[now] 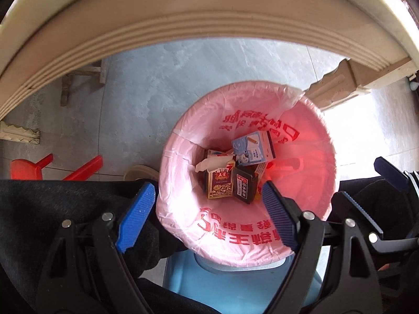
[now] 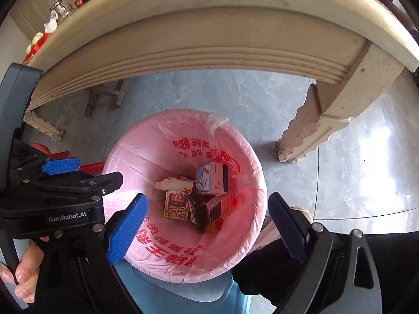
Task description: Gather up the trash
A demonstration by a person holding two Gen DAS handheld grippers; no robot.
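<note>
Both tongs, left tongs (image 1: pixel 207 214) and right tongs (image 2: pixel 207 225), hanging wide and empty above pink-lined bin (image 1: pixel 309 130), likely after drop; trash boxes (image 1: pixel 230 180) lying at bin's bottom, beneath desk (image 1: pixel 183 26) edge.

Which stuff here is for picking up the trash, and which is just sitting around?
For the job: pink-lined bin, boxes inside, small white bottle, left gripper, right gripper.
Just lying about: cream table, red plastic thing, glass jar.
</note>
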